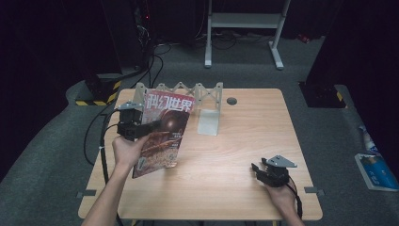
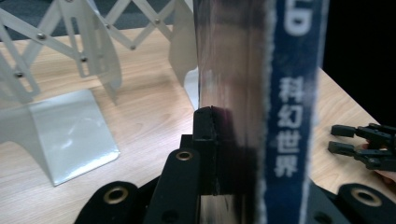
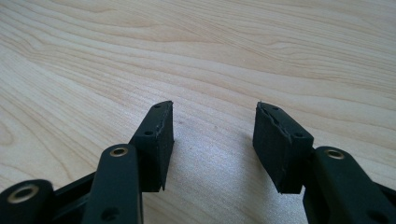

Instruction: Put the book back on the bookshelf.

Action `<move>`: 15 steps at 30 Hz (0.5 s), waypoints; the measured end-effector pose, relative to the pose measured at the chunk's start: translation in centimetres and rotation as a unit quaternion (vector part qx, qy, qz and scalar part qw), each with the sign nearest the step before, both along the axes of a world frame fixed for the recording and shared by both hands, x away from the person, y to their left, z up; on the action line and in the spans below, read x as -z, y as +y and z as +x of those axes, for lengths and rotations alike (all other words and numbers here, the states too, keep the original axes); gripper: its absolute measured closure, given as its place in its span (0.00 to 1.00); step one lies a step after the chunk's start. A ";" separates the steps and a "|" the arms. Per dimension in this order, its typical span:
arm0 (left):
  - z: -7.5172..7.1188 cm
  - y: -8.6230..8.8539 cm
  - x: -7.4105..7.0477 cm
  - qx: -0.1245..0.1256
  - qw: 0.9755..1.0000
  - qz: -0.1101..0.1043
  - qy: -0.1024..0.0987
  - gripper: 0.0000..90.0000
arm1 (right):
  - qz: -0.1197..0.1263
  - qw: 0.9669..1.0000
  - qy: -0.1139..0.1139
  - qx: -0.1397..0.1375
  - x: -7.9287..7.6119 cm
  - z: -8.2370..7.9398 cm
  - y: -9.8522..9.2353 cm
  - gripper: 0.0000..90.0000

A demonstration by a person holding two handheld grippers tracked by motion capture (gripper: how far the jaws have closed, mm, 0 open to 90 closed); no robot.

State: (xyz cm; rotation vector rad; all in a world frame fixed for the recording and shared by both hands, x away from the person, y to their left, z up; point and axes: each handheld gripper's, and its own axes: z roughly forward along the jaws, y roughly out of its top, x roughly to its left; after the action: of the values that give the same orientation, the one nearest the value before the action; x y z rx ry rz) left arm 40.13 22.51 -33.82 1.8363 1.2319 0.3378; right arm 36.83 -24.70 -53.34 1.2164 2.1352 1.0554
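Nearest me, my left gripper (image 1: 149,127) clamps the magazine (image 1: 162,134) upright at nine o'clock, ready for the rack (image 1: 188,94), while my right gripper (image 1: 258,170) idles open at four.

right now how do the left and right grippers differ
The left gripper is shut on the magazine, holding it upright above the table; the right gripper is open and holds nothing. The left is raised near the metal rack; the right sits low over bare wood. Both have black jaws.
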 end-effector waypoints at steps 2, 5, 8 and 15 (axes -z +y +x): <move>0.1 0.2 -0.2 -0.004 1.000 0.002 0.000 0.92 | 0.000 1.000 0.000 0.000 0.0 0.0 0.0 0.54; 0.3 0.6 -0.4 -0.010 1.000 0.005 -0.002 0.92 | 0.000 1.000 0.000 0.000 0.0 0.0 0.0 0.54; 0.6 0.8 -0.5 -0.017 1.000 0.009 -0.002 0.92 | 0.000 1.000 0.000 0.000 0.0 0.0 0.0 0.54; 1.2 1.1 -0.4 -0.025 0.999 0.019 0.004 0.92 | 0.000 1.000 0.000 0.000 0.0 0.0 0.0 0.54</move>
State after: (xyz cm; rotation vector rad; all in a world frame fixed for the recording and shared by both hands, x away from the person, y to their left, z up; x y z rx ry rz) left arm 41.28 23.64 -33.39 1.8429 1.2873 0.3849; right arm 36.83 -24.69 -53.33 1.2167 2.1353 1.0554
